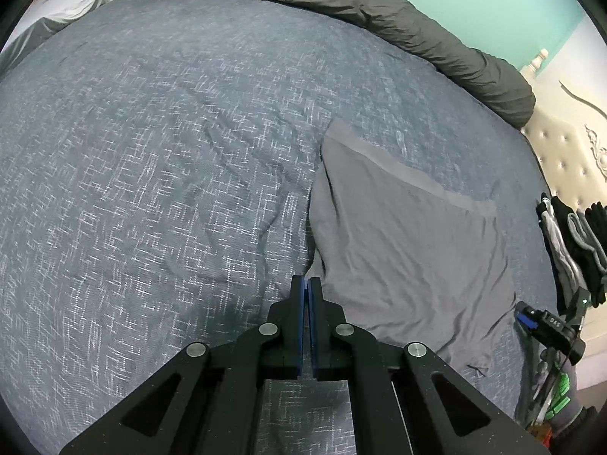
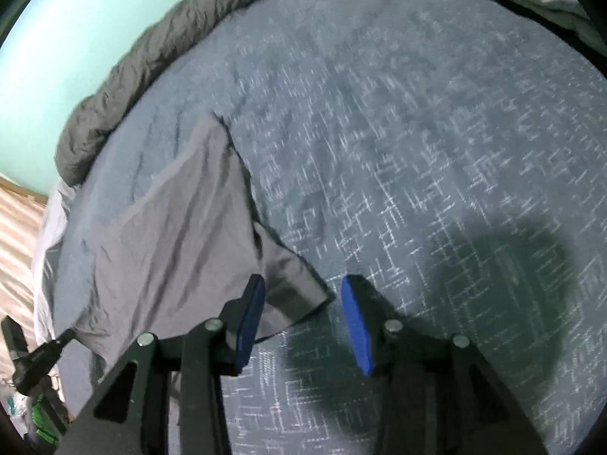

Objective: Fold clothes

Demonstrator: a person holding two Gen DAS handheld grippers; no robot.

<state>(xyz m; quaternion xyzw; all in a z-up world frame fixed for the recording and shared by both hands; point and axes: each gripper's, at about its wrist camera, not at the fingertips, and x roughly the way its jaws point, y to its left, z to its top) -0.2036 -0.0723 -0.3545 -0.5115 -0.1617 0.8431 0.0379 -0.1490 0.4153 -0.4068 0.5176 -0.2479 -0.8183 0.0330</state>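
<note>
Left wrist view: left gripper [image 1: 306, 284] has its jaws pressed together with nothing visible between them, tips just at the near left edge of the grey garment [image 1: 409, 242]. Garment lies flat on the blue bedspread [image 1: 151, 151], waistband-like strip toward the far side. Dark duvet [image 1: 379, 11] is rolled along the far edge. Black-and-grey clothes pile [image 1: 573, 242] is cut off at the right border. Right wrist view is motion-blurred: right gripper [image 2: 303, 295] is spread wide, a garment corner lying between the blue pads [image 2: 356, 322] (contact unclear).
</note>
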